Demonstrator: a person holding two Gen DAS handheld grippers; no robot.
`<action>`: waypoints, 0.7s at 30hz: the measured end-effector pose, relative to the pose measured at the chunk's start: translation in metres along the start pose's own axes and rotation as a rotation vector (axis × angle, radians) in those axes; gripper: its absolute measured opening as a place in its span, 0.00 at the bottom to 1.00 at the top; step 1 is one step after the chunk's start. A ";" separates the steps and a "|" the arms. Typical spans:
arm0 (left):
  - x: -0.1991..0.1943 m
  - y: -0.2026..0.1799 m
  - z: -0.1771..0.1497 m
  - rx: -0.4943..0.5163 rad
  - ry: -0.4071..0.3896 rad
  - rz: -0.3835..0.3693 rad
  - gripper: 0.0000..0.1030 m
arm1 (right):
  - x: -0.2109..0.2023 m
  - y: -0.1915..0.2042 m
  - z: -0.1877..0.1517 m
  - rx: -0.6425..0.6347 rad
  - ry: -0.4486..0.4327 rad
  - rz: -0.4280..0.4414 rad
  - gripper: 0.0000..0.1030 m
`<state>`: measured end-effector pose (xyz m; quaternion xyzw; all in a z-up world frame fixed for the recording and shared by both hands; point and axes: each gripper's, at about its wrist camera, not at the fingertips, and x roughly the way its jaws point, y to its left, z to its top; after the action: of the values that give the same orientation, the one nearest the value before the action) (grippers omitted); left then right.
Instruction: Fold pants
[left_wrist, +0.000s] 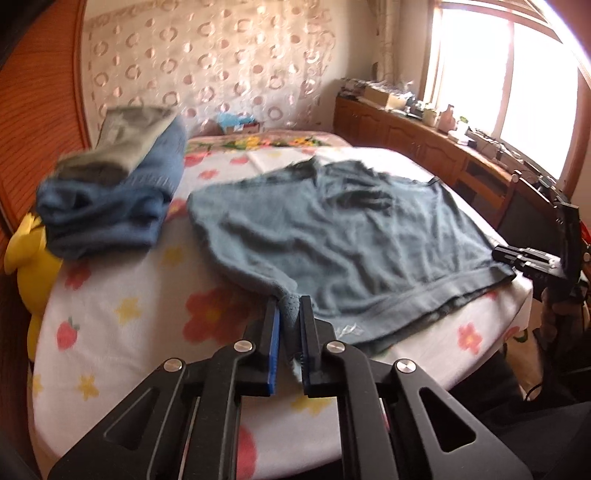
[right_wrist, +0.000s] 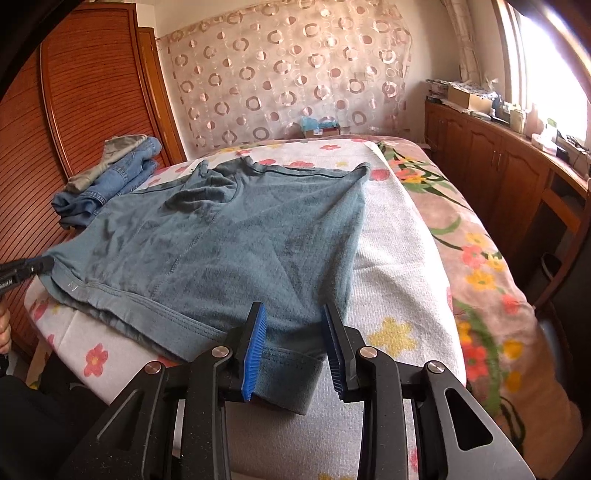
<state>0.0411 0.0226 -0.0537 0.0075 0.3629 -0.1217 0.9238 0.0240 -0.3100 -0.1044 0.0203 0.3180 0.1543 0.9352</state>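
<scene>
Spread under everything is the white flower-printed bed cover (left_wrist: 122, 295) (right_wrist: 402, 266), and on it lies your pair of soft grey-blue knit pants (left_wrist: 343, 236) (right_wrist: 221, 243), laid mostly flat with wrinkles across the middle. The waistband runs along the near edge of the bed, and the far end of the cloth reaches toward the headboard side.

Your left gripper (left_wrist: 289, 321) (right_wrist: 37, 266) has its blue-padded fingers (left_wrist: 274, 347) nearly closed, pinching a bunched corner of the pants at the near left end of the waistband; the fabric is drawn up into a small peak between the pads. Your right gripper (right_wrist: 293, 332) (left_wrist: 517, 256) stands with its fingers (right_wrist: 255, 350) well apart, straddling the other end of the waistband; the hem passes between the pads, touching the left one, but it is not squeezed.

Beyond the pants, toward the wooden slatted wardrobe (right_wrist: 85, 92), a stack of folded blue denim jeans with a grey-green garment on top (left_wrist: 114, 184) (right_wrist: 110, 173) rests near the bed's left side, apart from the pants. A yellow plush toy (left_wrist: 33, 266) sits at the bed's edge below that stack. On the right, a pink floral blanket (right_wrist: 476, 251) lies beside the white cover, and a low wooden cabinet (left_wrist: 417, 136) (right_wrist: 491, 162) under the bright window carries assorted clutter. A circle-patterned sheer curtain (left_wrist: 221, 62) (right_wrist: 288, 74) hangs on the far wall.
</scene>
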 end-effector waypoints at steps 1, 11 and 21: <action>0.000 -0.004 0.005 0.008 -0.005 -0.007 0.10 | 0.000 -0.001 0.000 0.000 0.000 -0.001 0.31; 0.016 -0.057 0.045 0.116 -0.023 -0.098 0.10 | -0.005 -0.004 0.002 0.015 -0.027 0.008 0.32; 0.038 -0.123 0.077 0.223 -0.009 -0.183 0.10 | -0.010 -0.008 0.002 0.011 -0.057 0.033 0.32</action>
<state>0.0913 -0.1131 -0.0130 0.0766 0.3421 -0.2449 0.9040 0.0202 -0.3201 -0.0978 0.0352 0.2916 0.1673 0.9411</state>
